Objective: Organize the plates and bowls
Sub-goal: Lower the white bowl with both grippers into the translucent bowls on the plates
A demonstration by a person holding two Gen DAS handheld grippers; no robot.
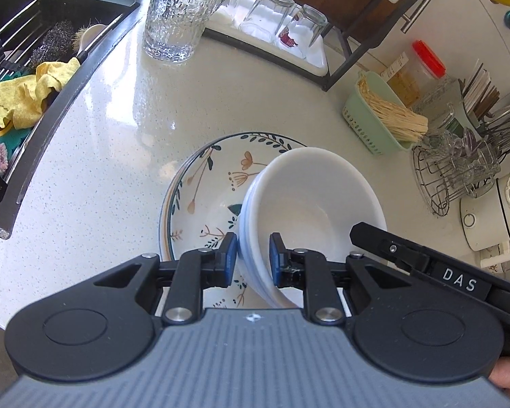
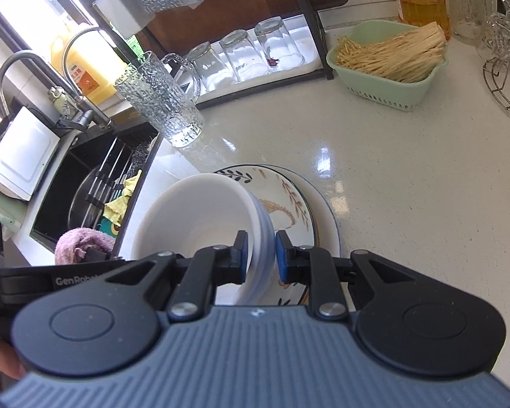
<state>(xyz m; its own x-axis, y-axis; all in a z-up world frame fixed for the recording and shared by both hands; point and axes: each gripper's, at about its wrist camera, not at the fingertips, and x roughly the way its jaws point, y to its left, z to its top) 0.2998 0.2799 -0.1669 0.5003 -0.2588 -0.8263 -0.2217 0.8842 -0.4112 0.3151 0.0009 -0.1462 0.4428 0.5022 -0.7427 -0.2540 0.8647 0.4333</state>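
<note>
A stack of white bowls (image 1: 309, 187) (image 2: 193, 217) sits in the topmost of two or three stacked floral plates (image 1: 204, 190) (image 2: 295, 200) on the pale counter. My left gripper (image 1: 252, 255) is shut on the stack's near-left rim, one blue pad outside and one inside. In the right wrist view my right gripper (image 2: 262, 255) is shut on the opposite rim in the same way. The right gripper's black body reaches in over the bowls from the right in the left wrist view. The bowls hide the middle of the top plate.
A tall textured glass (image 1: 183, 10) (image 2: 163, 102) stands behind the plates near the sink (image 1: 51, 68) (image 2: 85, 187). Upturned glasses (image 1: 272, 13) rest on a white tray under a rack. A green basket of noodles (image 1: 380, 119) (image 2: 391, 64) and a wire rack (image 1: 459, 170) stand to the right.
</note>
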